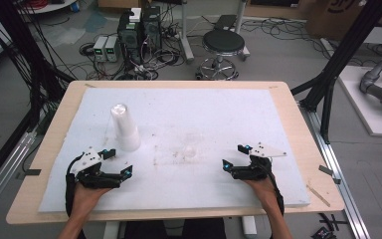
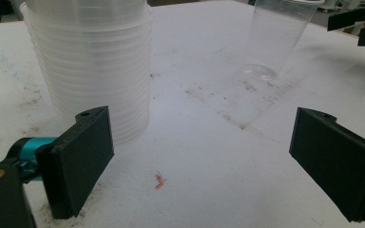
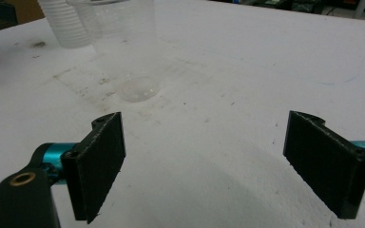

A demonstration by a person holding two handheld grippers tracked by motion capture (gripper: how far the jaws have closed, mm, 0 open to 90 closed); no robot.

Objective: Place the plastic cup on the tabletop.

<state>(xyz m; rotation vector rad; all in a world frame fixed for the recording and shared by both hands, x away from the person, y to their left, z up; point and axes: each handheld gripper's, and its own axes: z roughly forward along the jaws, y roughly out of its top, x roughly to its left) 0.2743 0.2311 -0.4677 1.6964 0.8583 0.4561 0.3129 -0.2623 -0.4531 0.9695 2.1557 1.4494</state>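
Resting near the bench's [image 1: 298, 144] front edge, both grippers have their fingers spread wide and hold nothing. Just beyond the left gripper [image 1: 115, 162], slightly to its left, stands an inverted stack of nested plastic cups [image 1: 123, 127], long axis upright, well apart from the right gripper [image 1: 234, 157]. Farther toward the middle, ahead of the right gripper's fingers, a single clear cup [image 3: 135, 47] stands upright and looks empty.

No readable text or labels.
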